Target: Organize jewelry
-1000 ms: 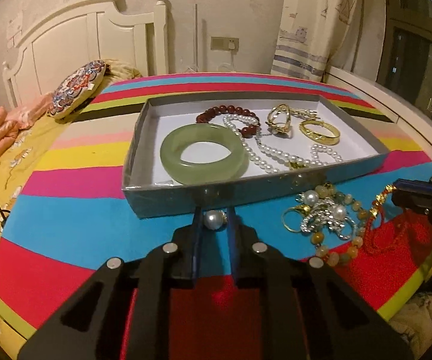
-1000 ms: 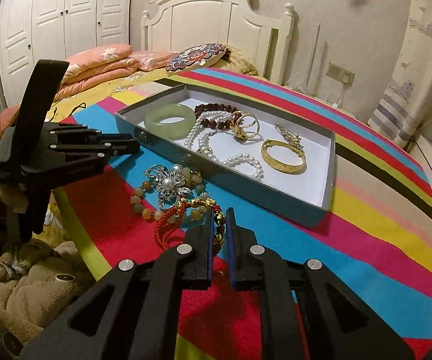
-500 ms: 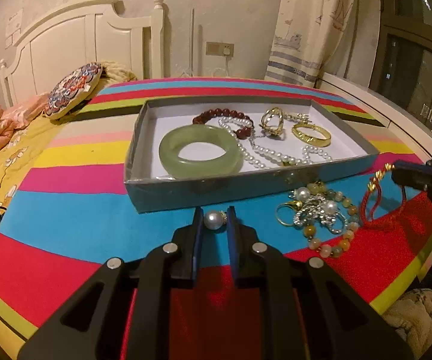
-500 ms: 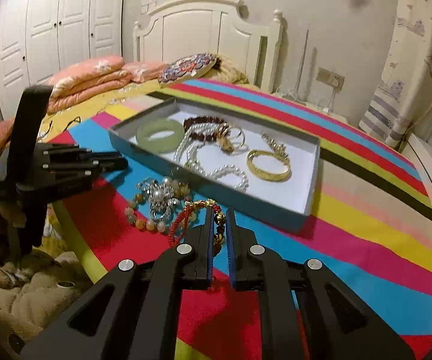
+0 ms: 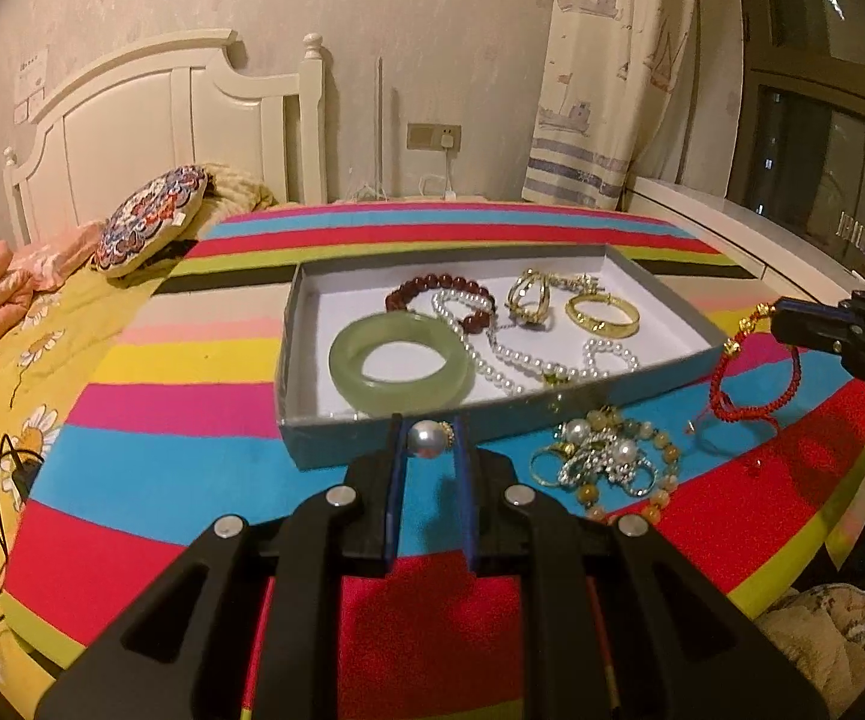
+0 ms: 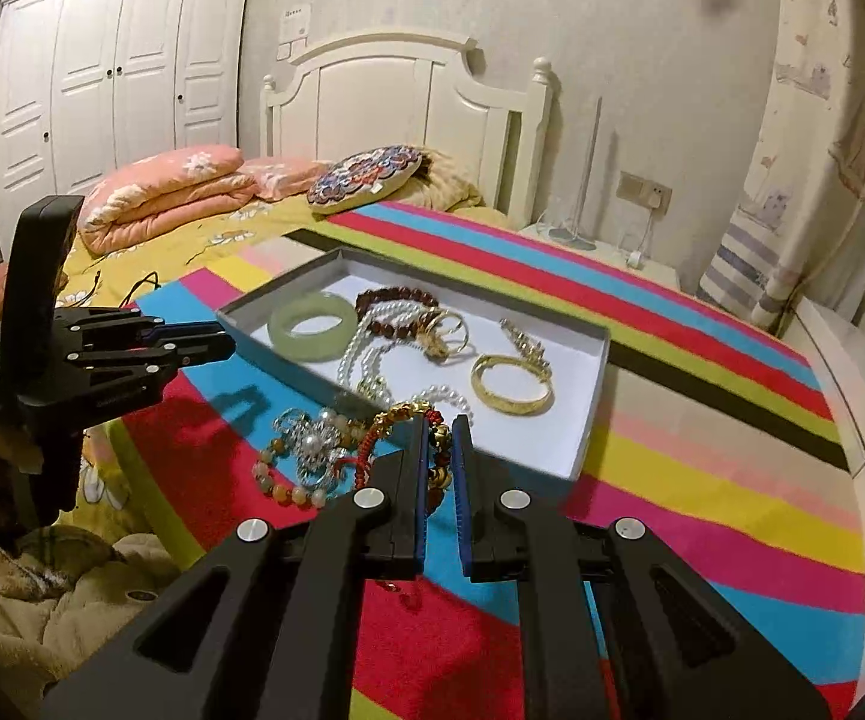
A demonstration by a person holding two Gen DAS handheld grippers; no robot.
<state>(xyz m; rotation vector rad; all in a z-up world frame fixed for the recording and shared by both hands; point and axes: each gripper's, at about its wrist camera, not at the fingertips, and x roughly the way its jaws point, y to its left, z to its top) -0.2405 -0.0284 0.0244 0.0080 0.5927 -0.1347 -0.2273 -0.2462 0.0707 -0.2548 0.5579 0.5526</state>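
A grey shallow box [image 5: 693, 315] [image 6: 593, 414] on the striped cloth holds a green jade bangle [image 5: 399, 369] [image 6: 312, 327], a dark red bead bracelet [image 5: 438, 288], a pearl necklace [image 5: 495, 354], gold rings [image 5: 528, 297] and a gold bangle [image 5: 603, 315] [image 6: 510, 390]. My left gripper [image 5: 429, 438] [image 6: 216, 345] is shut on a pearl earring [image 5: 426, 439], held just before the box's near wall. My right gripper [image 6: 438, 432] [image 5: 783, 315] is shut on a red cord bracelet with gold beads [image 5: 744, 378] [image 6: 408, 426], lifted above the cloth beside the box.
A pile of silver, pearl and amber bead jewelry [image 5: 606, 462] [image 6: 306, 450] lies on the cloth in front of the box. A round patterned cushion [image 5: 150, 219] and pink quilts [image 6: 162, 192] lie on the bed behind. The table edge is close on the near side.
Both grippers have risen and drawn back from the table. The right gripper has lifted the red cord bracelet off the cloth. The left still holds the pearl earring.
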